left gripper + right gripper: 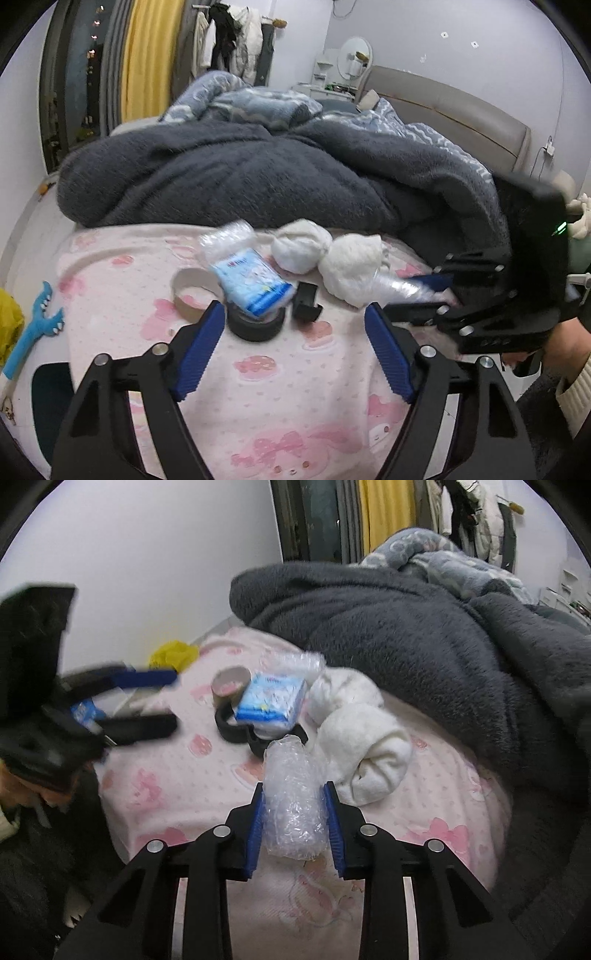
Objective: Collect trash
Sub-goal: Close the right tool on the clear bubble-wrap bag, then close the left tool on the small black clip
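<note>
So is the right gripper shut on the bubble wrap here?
Yes: the right gripper has its blue pads pressing both sides of the bubble wrap.

Pale pink bedsheet with darker pink bunny and bow prints (207,775) under everything. Clear crinkly bubble wrap roll (293,808) sits between the blue ribbed pads (255,834). Past the tips: blue-and-white tissue pack (271,701), white fluffy rolled towels (369,753), charcoal fuzzy blanket (424,646).

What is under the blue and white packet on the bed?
The blue and white packet rests tilted on a black tape roll. A cardboard ring lies beside it. Whatever else lies underneath is covered.
</note>
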Action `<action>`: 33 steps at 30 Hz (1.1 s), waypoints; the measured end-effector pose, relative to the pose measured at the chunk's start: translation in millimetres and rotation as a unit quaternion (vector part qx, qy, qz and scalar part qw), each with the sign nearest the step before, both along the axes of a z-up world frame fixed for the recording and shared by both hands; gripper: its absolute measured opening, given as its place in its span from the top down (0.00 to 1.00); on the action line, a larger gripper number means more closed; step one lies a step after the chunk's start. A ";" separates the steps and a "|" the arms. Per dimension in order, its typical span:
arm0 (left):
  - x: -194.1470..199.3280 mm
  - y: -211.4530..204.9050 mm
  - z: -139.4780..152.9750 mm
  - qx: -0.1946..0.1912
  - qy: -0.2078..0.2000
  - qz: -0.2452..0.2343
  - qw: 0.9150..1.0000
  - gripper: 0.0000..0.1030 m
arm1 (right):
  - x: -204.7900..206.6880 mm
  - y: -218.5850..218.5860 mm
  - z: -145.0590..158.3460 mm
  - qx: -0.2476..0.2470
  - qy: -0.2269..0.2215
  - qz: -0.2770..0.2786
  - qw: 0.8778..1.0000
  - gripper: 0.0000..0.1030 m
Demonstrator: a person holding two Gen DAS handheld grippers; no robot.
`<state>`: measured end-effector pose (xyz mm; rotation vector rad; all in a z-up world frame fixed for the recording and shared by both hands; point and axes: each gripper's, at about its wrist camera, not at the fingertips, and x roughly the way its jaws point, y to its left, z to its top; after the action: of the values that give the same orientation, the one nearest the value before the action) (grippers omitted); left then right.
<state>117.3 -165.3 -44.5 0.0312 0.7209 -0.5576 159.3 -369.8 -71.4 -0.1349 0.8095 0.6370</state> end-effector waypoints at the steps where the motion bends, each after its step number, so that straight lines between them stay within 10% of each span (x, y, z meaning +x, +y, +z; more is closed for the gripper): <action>1: 0.2 -2.6 -1.4 0.002 0.000 -0.002 1.000 0.26 | -2.4 -3.5 3.8 0.011 -0.003 -0.002 1.000 0.70; 33: 29.2 -45.6 -35.2 0.066 0.022 -0.008 0.998 0.77 | -11.6 -44.4 16.6 0.070 -0.025 -0.043 0.996 0.70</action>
<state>146.5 -210.9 -79.7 0.1482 0.7996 -0.5262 147.7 -414.2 -54.8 0.0118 0.7164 0.6049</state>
